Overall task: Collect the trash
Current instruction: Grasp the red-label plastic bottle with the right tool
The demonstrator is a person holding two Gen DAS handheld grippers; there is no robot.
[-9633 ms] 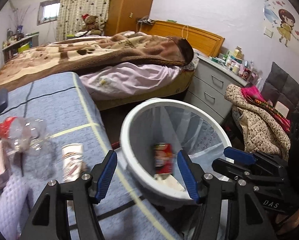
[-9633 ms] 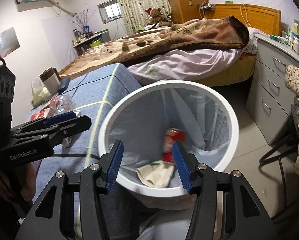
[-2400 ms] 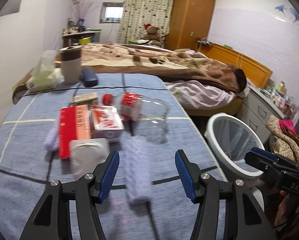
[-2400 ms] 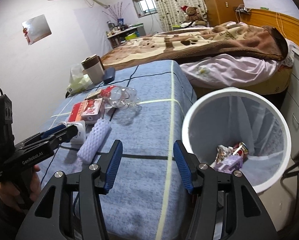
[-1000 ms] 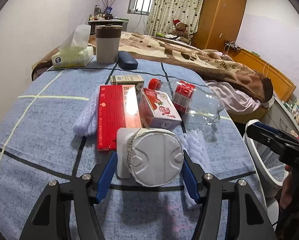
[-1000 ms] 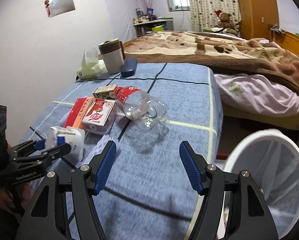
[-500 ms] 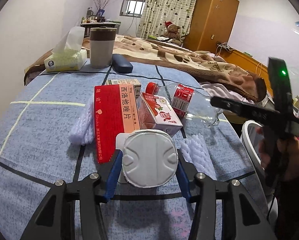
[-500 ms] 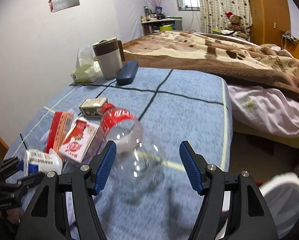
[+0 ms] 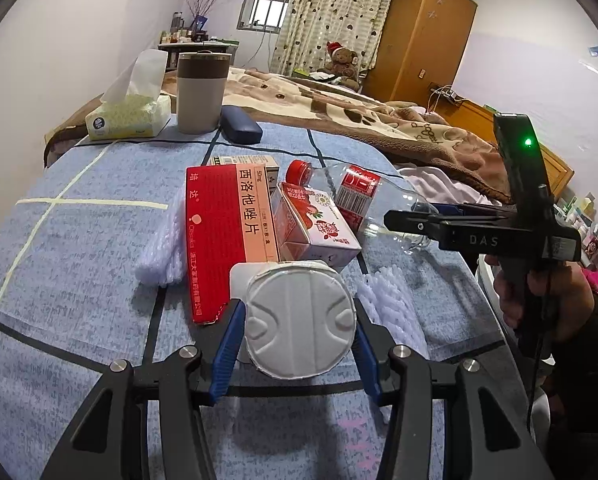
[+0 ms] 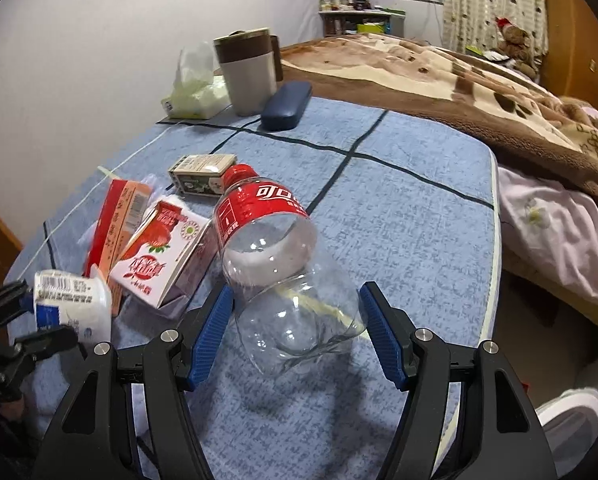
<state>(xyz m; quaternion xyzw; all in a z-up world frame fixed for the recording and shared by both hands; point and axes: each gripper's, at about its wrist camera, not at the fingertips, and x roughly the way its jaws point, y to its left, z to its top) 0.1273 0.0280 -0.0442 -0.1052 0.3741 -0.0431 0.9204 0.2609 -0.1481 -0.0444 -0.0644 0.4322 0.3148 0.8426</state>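
My left gripper [image 9: 297, 344] is shut on a white foil-lidded cup [image 9: 301, 322], which lies on its side on the blue table; it also shows in the right wrist view [image 10: 73, 304]. My right gripper [image 10: 297, 334] is open, with its fingers on either side of the base of a clear plastic bottle with a red label [image 10: 283, 276], and shows in the left wrist view [image 9: 427, 224]. A strawberry milk carton [image 9: 315, 226], a red medicine box [image 9: 227, 236] and a small box [image 10: 201, 172] lie beside them.
White foam sleeves [image 9: 391, 308] lie to the right of the cup and under the red box. A tissue pack [image 9: 129, 118], a mug [image 9: 201, 94] and a dark case [image 9: 241, 130] stand at the far table edge. A bed lies beyond. The white bin's rim [image 10: 571, 408] is lower right.
My left gripper has closed on the white cup. My right gripper has moved forward and down so that its fingers now straddle the bottle's base.
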